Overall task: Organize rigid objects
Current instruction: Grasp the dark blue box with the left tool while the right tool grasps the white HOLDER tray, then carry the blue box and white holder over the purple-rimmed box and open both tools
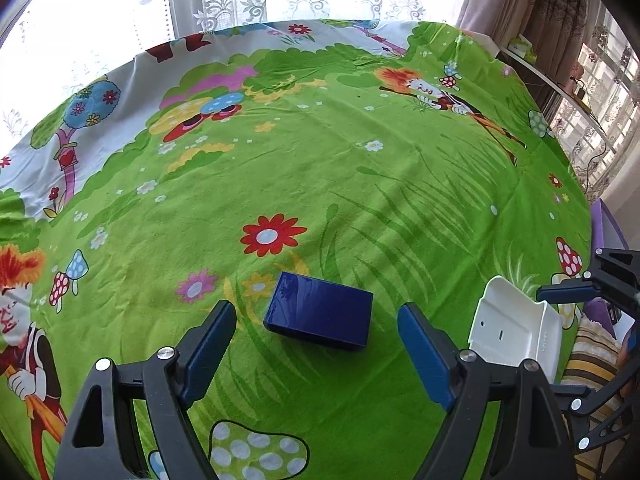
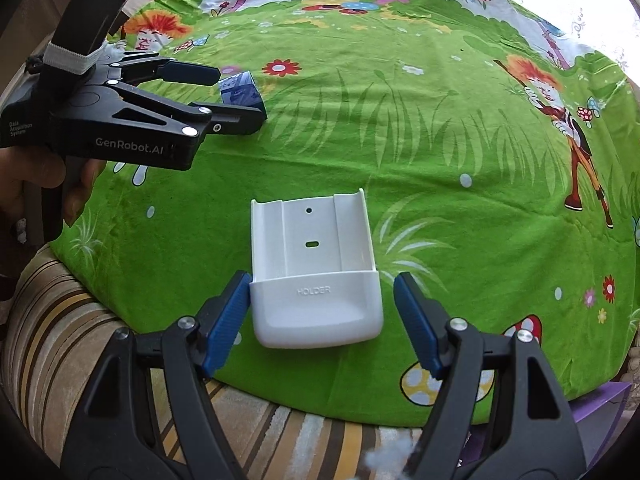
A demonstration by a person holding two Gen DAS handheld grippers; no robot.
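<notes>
On the green cartoon cloth point(image 1: 360, 184), seen from the left wrist, a blue box point(image 1: 320, 316) lay flat, just ahead of the left gripper point(image 1: 316, 344). Its jaws stood wide apart with nothing between the blue pads; the box sat beyond the fingertips, touching neither. At four o'clock from the box, near the cloth's edge, lay a white holder point(image 1: 516, 328), open face up. The right gripper point(image 1: 576, 292) showed at three o'clock of the frame, one blue pad just beside the holder's far corner.

From the right wrist, the holder point(image 2: 316, 280) lay between the spread fingers of the right gripper point(image 2: 316, 320). Its left pad looked to touch or nearly touch the holder's side; the right pad stood clear, so nothing was gripped. At ten o'clock, a hand point(image 2: 36, 184) held the left gripper point(image 2: 240, 94), jaws parted, around or just over the box point(image 2: 240, 90). Striped fabric point(image 2: 80, 340) showed below the cloth's near edge.
</notes>
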